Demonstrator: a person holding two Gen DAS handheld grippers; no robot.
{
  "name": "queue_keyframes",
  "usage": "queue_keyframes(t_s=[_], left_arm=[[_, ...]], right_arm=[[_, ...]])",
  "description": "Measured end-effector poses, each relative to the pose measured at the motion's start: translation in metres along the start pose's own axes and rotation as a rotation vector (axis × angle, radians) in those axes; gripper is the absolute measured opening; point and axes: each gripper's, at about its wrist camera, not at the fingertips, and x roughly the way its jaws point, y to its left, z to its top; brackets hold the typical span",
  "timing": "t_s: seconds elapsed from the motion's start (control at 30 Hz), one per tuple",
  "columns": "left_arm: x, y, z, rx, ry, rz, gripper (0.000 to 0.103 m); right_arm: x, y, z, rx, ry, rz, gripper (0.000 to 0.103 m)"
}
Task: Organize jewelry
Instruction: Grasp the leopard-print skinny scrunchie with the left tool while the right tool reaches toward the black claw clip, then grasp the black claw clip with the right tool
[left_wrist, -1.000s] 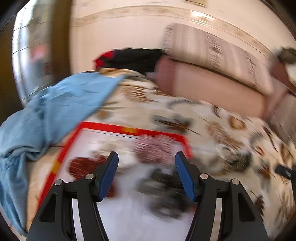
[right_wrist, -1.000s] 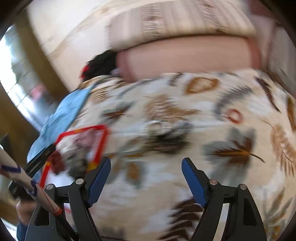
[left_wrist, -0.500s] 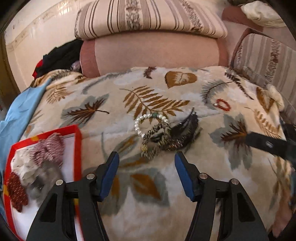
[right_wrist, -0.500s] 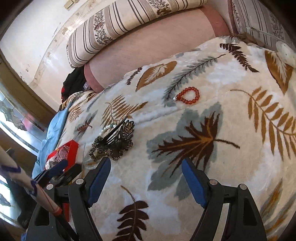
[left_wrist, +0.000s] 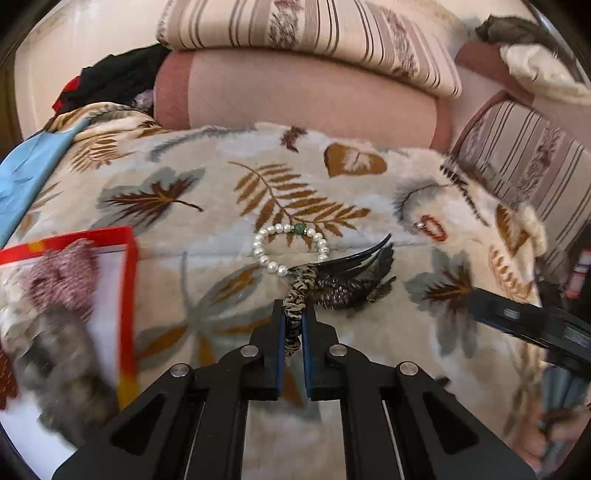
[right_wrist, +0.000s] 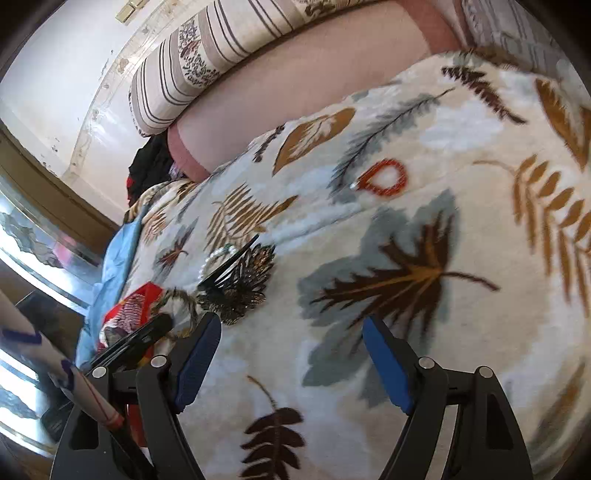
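Left tool (left_wrist: 292, 325) has just clamped onto the leopard scrunchie (left_wrist: 295, 299), pads pinching its near loop, far end still lying on the leafy blanket (left_wrist: 221, 192) against the dark hair claw (left_wrist: 351, 280) and the pearl bracelet (left_wrist: 290, 247). Best move, I'd say: lift slow and straight, so neither neighbour snags and gets dragged along. Right tool (right_wrist: 291, 354) hangs released over bare blanket, nothing between its pads; the red bracelet (right_wrist: 384, 179) lies well beyond it. Off to the left, the red-rimmed tray (left_wrist: 127, 280) already holds several scrunchies (left_wrist: 62, 273), pinkish, grey and dark red, blurred.
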Motion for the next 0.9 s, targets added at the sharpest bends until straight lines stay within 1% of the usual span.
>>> queue_keyframes(t_s=[0.07,0.13,0.2,0.37,0.47,0.57,0.63,0.67,0.7,0.73,0.77,0.8,0.83,0.9], left_arm=[[-0.017,0.003,-0.005,-0.009,-0.029,-0.012,0.007],[-0.025,0.007,-0.007,-0.014,-0.049,-0.009,0.007],[-0.027,0.012,-0.006,-0.013,-0.065,-0.002,0.007],[-0.019,0.029,-0.003,-0.048,-0.067,0.005,0.007],[-0.016,0.034,0.0,-0.057,-0.068,0.004,0.007],[-0.016,0.036,0.004,-0.053,-0.082,0.007,0.007],[-0.017,0.036,0.006,-0.046,-0.09,0.009,0.007],[-0.018,0.036,0.007,-0.039,-0.094,0.015,0.007],[-0.018,0.036,0.007,-0.036,-0.095,0.017,0.007],[-0.018,0.036,0.007,-0.034,-0.095,0.016,0.007],[-0.018,0.036,0.007,-0.034,-0.093,0.012,0.007],[-0.018,0.036,0.008,-0.034,-0.092,0.01,0.007],[-0.018,0.036,0.008,-0.033,-0.093,0.009,0.007],[-0.019,0.034,0.008,-0.028,-0.095,0.007,0.007]], right_arm=[[0.006,0.002,0.002,0.021,0.007,0.027,0.087],[0.017,0.006,0.005,0.058,0.027,0.063,0.087],[0.03,0.009,0.008,0.094,0.049,0.094,0.088],[0.063,0.015,0.012,0.157,0.107,0.102,0.088],[0.076,0.021,0.017,0.192,0.097,0.085,0.097],[0.089,0.038,0.025,0.176,0.088,0.031,0.097],[0.102,0.055,0.028,0.119,0.106,-0.013,0.097],[0.106,0.06,0.028,0.091,0.108,-0.03,0.094],[0.112,0.072,0.027,0.031,0.112,-0.081,0.079],[0.113,0.076,0.025,0.0,0.106,-0.112,0.067],[0.112,0.079,0.024,-0.021,0.098,-0.107,0.064],[0.111,0.079,0.023,-0.022,0.098,-0.098,0.059],[0.108,0.077,0.023,-0.024,0.093,-0.096,0.056],[0.097,0.073,0.023,-0.032,0.088,-0.08,0.044]])
